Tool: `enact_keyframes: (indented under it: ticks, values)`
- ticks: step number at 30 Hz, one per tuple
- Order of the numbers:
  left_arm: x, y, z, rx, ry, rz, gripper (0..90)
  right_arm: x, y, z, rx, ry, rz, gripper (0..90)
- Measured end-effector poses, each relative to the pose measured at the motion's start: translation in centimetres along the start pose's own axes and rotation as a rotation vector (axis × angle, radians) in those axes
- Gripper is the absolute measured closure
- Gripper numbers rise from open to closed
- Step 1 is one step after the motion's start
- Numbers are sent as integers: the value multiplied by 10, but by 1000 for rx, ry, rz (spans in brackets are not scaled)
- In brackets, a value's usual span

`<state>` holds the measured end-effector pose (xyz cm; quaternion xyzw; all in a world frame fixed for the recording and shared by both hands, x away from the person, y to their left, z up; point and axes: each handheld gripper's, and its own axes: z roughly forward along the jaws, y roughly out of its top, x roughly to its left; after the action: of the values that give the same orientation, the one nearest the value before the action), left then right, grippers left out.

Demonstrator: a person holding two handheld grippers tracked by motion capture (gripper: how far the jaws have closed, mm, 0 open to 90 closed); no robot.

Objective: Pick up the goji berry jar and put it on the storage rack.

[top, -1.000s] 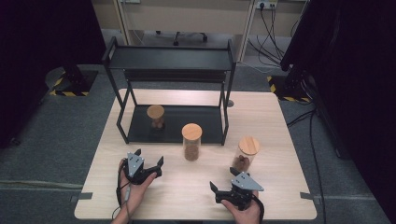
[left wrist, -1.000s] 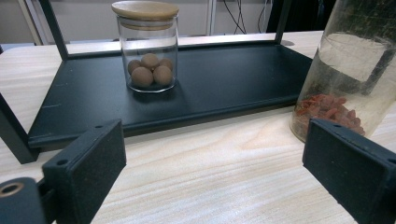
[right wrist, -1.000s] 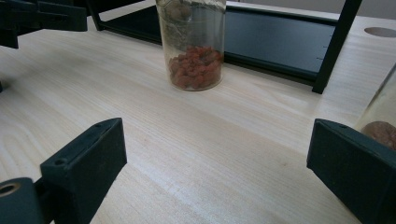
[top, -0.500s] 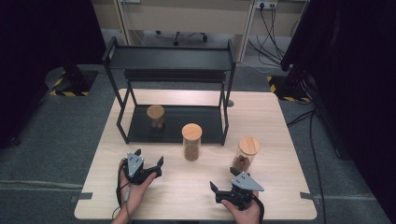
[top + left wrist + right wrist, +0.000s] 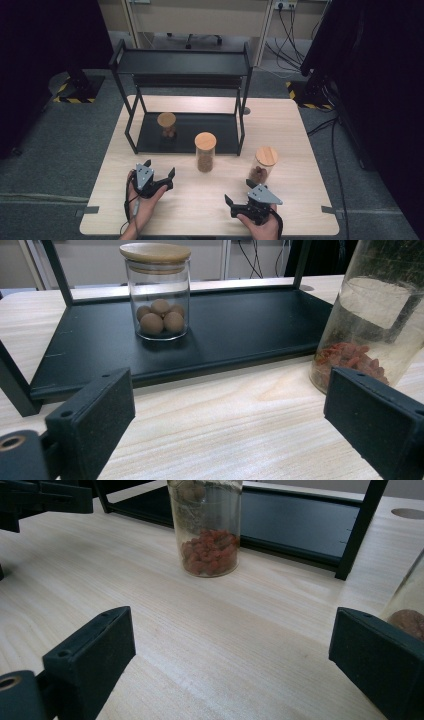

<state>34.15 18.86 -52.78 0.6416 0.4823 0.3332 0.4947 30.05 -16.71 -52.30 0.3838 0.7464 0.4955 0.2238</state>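
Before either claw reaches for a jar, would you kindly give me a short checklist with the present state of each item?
1. Left claw open, holding nothing: ok.
2. Right claw open, holding nothing: ok.
3. Middle jar upright on the table, lid on: ok.
4. Right jar upright, lid on: ok.
5. Jar of brown balls standing on the rack's lower shelf: ok.
6. Lids tightly seated: cannot tell.

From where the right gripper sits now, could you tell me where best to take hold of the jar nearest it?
Probably the glass wall of the jar below its wooden lid, coming level from the person's side. It stands upright on the table, round and straight-sided, and the right gripper rests before it with jaws open.
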Motion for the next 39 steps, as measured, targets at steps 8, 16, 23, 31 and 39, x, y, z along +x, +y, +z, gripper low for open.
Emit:
enact_keyframes:
  ticks: [8, 16, 23, 31, 39]
  values:
    - [1, 0, 0, 3, -2, -7, 58, 2, 5, 3, -14, 8, 6, 47]
    - [0, 0, 1, 3, 3, -5, 58, 10, 31, 7, -56, 27, -11, 45]
    - [1, 0, 0, -1, 1, -8, 58, 14, 53, 21, -87, 44, -10, 44]
    - [0, 0, 0, -2, -1, 2, 59, 13, 80, 41, -115, 38, -14, 45]
    - [0, 0, -1, -5, 0, 3, 59, 11, 92, 63, -108, 34, -10, 50]
